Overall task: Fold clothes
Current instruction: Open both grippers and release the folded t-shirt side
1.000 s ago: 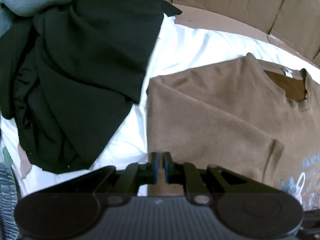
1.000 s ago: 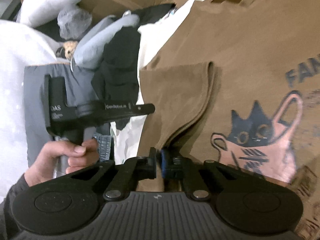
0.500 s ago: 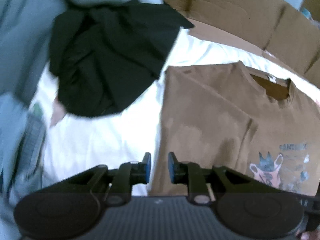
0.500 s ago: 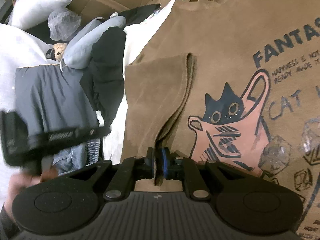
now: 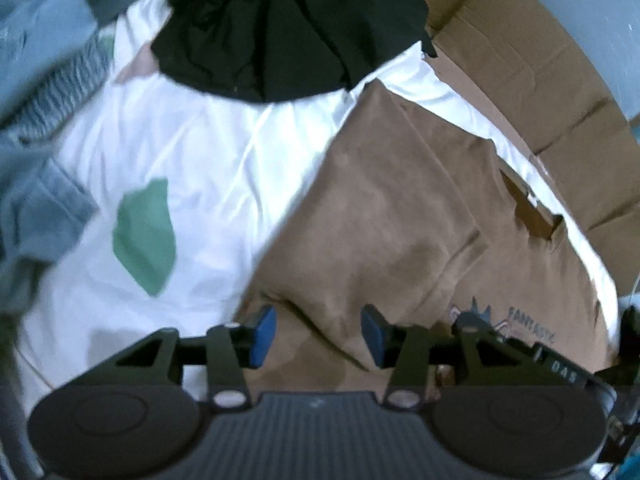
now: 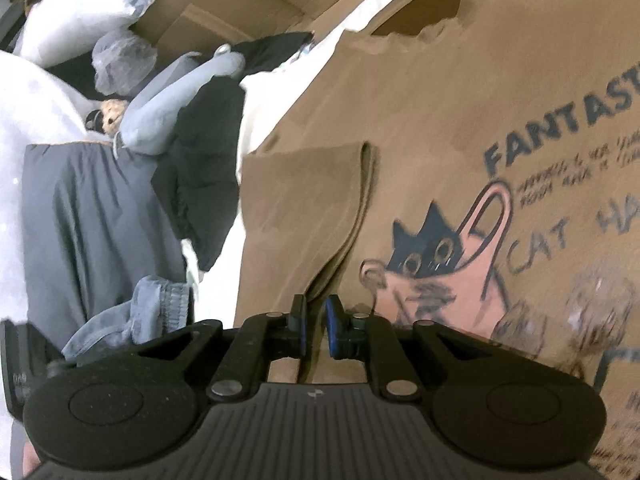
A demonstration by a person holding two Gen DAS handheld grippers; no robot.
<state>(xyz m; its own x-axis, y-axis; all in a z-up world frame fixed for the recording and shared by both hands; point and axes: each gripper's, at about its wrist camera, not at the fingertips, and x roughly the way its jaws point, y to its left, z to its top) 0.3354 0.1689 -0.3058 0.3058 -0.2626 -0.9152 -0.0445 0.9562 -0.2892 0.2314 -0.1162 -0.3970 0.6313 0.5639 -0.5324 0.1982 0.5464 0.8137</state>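
Lying flat across the right of both views on the white bed sheet [image 5: 208, 152], the brown T-shirt [image 5: 380, 216] could bunch if the right gripper [image 6: 315, 320], fingers nearly closed on its folded edge, tugs while the left gripper [image 5: 318, 334] is opening, empty.

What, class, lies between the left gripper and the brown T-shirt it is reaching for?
Nothing visible. The left gripper, its jaws opening, sits right above the brown T-shirt near its edge. The black garment lies farther off on the white sheet.
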